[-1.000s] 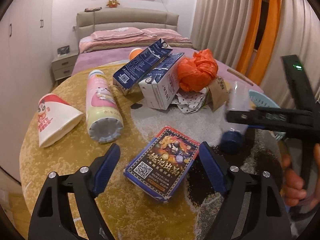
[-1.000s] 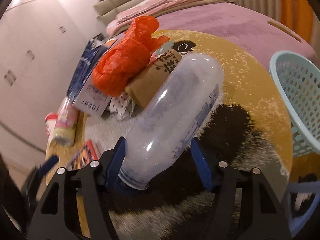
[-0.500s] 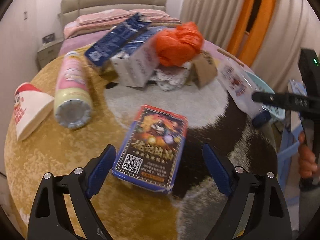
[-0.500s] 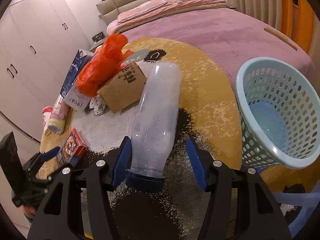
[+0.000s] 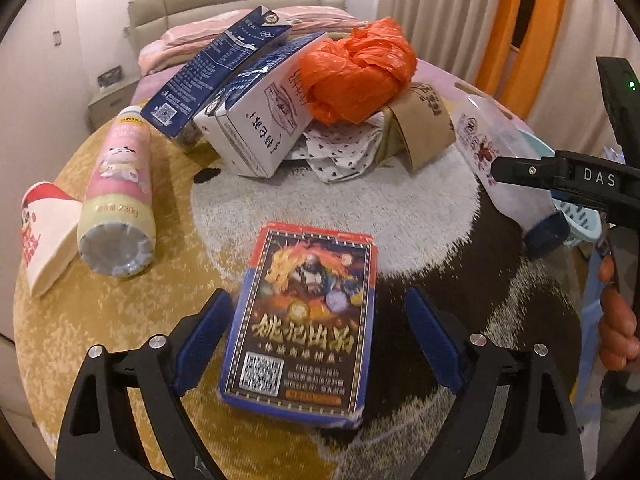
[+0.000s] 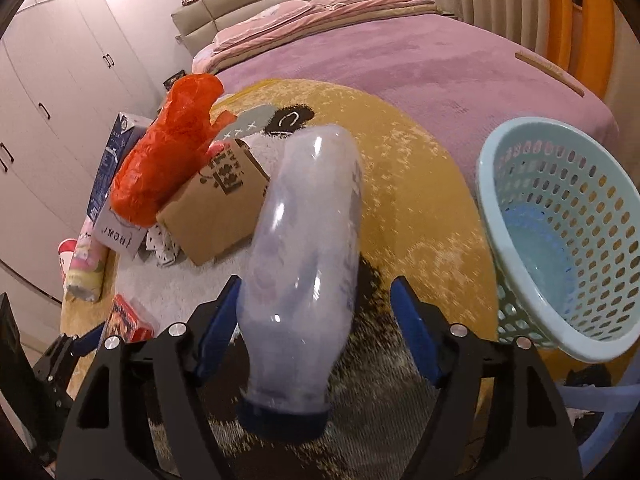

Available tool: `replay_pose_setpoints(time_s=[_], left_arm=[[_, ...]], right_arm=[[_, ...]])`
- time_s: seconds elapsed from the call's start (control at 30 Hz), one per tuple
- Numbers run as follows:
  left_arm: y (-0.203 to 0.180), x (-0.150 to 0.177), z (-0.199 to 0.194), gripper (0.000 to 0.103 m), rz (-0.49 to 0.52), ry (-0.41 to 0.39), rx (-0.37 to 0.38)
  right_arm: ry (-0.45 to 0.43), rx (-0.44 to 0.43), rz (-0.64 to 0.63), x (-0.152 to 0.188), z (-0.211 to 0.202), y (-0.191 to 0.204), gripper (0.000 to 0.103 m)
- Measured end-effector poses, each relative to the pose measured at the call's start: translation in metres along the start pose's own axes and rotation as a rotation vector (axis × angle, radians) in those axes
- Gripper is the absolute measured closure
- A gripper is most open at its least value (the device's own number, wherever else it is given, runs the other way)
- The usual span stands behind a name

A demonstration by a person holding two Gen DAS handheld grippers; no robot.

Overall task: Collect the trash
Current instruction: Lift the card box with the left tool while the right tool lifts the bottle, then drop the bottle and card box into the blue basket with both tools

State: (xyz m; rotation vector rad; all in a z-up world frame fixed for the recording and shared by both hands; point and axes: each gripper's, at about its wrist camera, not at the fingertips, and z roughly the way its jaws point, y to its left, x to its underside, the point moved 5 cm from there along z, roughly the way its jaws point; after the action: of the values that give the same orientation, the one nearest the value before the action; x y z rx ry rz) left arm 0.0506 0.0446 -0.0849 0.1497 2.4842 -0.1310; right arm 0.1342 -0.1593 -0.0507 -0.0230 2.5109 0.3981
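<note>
Right wrist view shows a clear plastic bottle (image 6: pixel 304 264) with a dark blue cap in the middle of the frame, cap toward the camera, between the blue pads of the right gripper (image 6: pixel 316 316). The jaws have just been opening: the left pad is at the bottle's side, and the right pad stands apart from it with a clear gap, so the bottle is not clamped. At the right edge a light blue perforated basket (image 6: pixel 516 240) lies tilted, its mouth toward the bottle. Behind the bottle, in the upper left, an orange plastic bag (image 6: pixel 172 160) rests on a brown cardboard box (image 6: pixel 216 216).

Left wrist view has a flat card box (image 5: pixel 304 320) with a dragon picture and a QR code in the lower middle, lying on the round yellow rug (image 5: pixel 120 320). The left gripper (image 5: pixel 320 340) is wide open around it; the left pad is just beside the box's edge, the right pad is apart. A pink bottle (image 5: pixel 120 196) lies on its side at the left, and a flattened paper cup (image 5: pixel 44 236) is beside it at the far left. Two blue and white cartons (image 5: pixel 256 120) lean together in the upper middle, with spotted paper (image 5: pixel 340 148) under the bag. At the right edge a hand (image 5: pixel 616 320) holds the other gripper's handle.
</note>
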Motion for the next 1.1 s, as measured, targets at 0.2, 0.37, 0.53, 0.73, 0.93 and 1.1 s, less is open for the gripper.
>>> replay_pose_setpoints(time_s=[0.2,0.37,0.53,0.73,0.93,1.1], left_arm=[[-0.003,-0.011,-0.002,0.041,-0.002,-0.007,-0.042],[-0.014,-0.027,-0.013,0.041,-0.015,-0.06,-0.018],[-0.042,-0.05,-0.024,0.041,0.015,-0.12,0.013],[-0.085,-0.074,-0.023,0.041,0.041,-0.15,0.099],[-0.144,-0.106,-0.009,0.041,0.119,-0.167,0.16],[-0.203,-0.131,0.016,0.041,0.186,-0.13,0.249]], right_arm=[[-0.032,0.027,-0.047,-0.006,-0.001,0.003,0.052],[-0.054,0.032,-0.072,-0.008,-0.01,-0.001,0.054],[-0.094,-0.015,-0.027,-0.015,-0.031,-0.021,0.054],[-0.157,-0.023,0.05,-0.029,-0.063,-0.063,0.054],[-0.162,0.006,0.152,-0.039,-0.074,-0.127,0.054],[-0.12,0.027,0.22,-0.04,-0.07,-0.181,0.054]])
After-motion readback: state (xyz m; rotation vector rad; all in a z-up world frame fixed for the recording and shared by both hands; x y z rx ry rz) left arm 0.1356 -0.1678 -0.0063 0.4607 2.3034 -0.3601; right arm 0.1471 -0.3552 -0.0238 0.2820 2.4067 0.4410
